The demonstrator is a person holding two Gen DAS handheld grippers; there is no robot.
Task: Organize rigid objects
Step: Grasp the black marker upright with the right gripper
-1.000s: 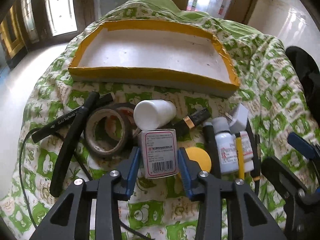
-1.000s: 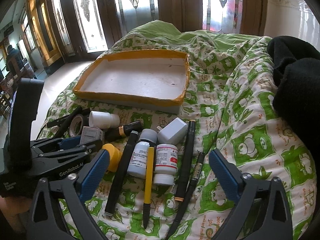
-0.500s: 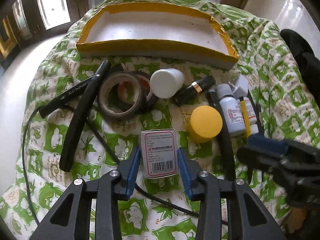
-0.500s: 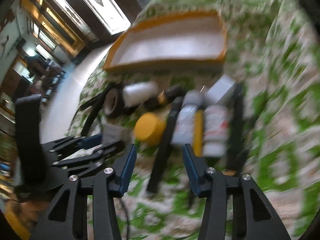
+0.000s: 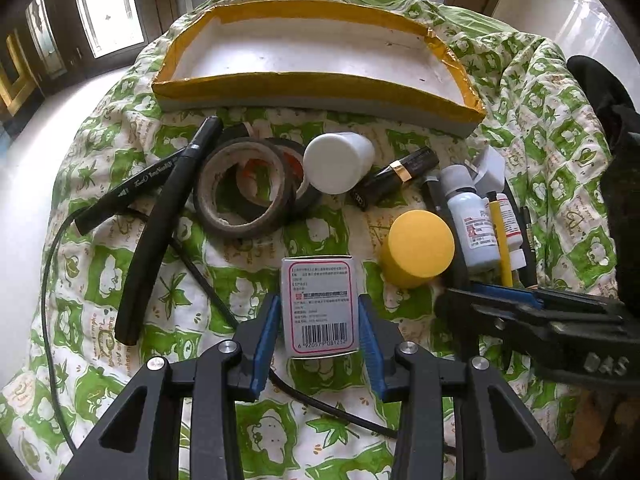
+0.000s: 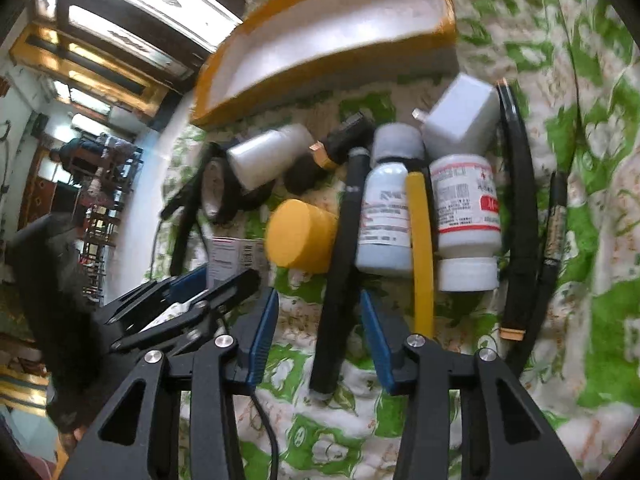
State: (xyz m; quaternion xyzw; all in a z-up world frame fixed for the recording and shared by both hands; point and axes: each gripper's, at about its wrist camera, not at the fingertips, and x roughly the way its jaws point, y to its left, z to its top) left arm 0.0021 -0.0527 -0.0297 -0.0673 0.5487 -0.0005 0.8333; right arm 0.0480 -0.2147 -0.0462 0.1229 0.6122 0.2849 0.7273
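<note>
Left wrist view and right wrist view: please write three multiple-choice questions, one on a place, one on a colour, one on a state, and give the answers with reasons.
1. Where is the small medicine box?
A. inside the tray
B. between the left gripper's fingers
C. on top of the tape rolls

2. What colour is the tray's rim?
A. yellow
B. blue
C. red

3. What lies between the right gripper's fingers?
A. the yellow pen
B. a white bottle
C. a black marker

Answers:
1 B: the medicine box sits between the left gripper's fingers, barcode toward the camera.
2 A: yellow tape edges the tray.
3 C: the right gripper straddles the black marker, with gaps on both sides.
</note>
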